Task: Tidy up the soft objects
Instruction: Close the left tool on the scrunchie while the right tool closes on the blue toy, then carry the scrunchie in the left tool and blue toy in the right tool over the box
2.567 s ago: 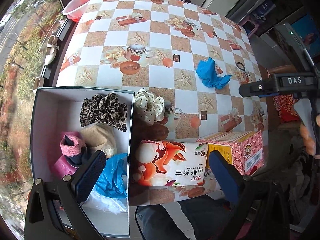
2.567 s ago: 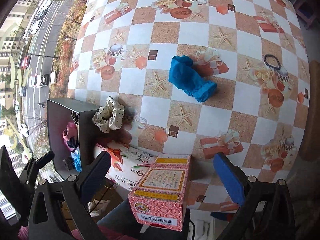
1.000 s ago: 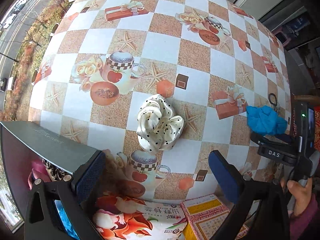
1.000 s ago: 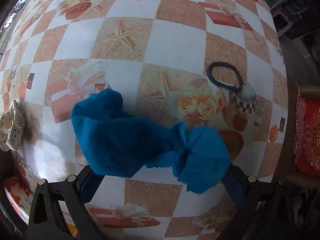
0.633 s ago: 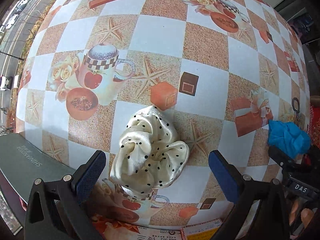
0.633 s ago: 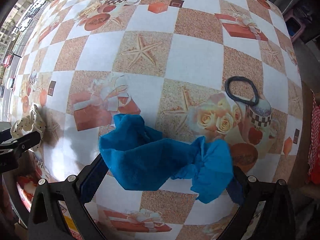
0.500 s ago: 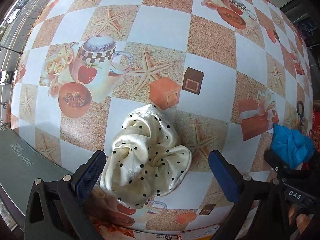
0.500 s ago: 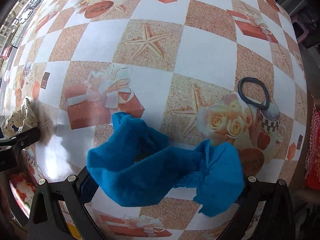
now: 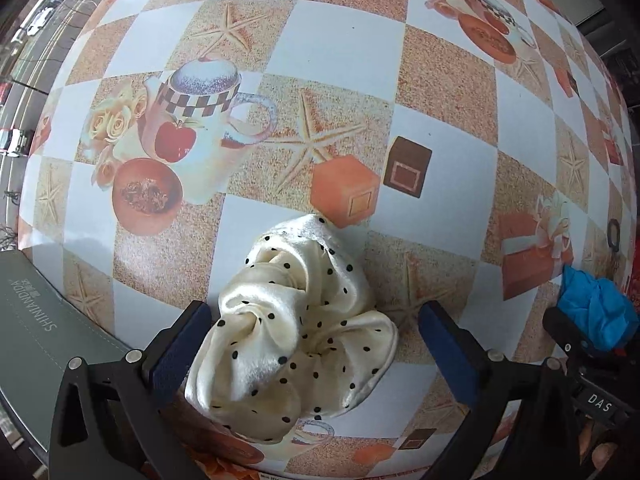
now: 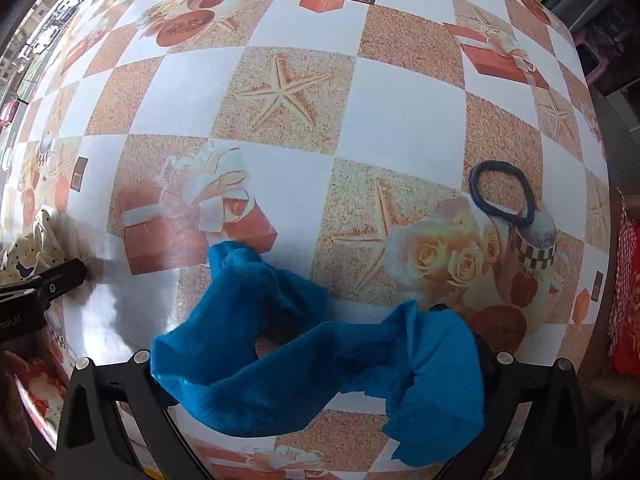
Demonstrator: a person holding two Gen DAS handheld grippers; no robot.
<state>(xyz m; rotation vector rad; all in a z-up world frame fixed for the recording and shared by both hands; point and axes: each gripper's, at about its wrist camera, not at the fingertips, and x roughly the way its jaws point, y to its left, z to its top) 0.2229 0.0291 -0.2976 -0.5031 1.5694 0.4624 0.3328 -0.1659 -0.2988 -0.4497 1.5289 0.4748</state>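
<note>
A cream polka-dot scrunchie lies on the checked tablecloth, and my left gripper stands open around it, one blue pad on each side. The same scrunchie shows at the left edge of the right wrist view. A blue cloth lies bunched across the mouth of my right gripper, which is open; the cloth hides most of both pads. In the left wrist view the blue cloth sits far right at the right gripper's tip. A black hair tie lies beyond the cloth.
The grey box's outer wall stands just left of the left gripper. A printed tissue packet peeks in at the bottom edge. A red patterned cushion sits past the table's right edge. A hand holds the right gripper.
My left gripper has closed in on the scrunchie, which now sits between its fingers. My right gripper has pushed into the blue cloth, which has bunched up over the pads.
</note>
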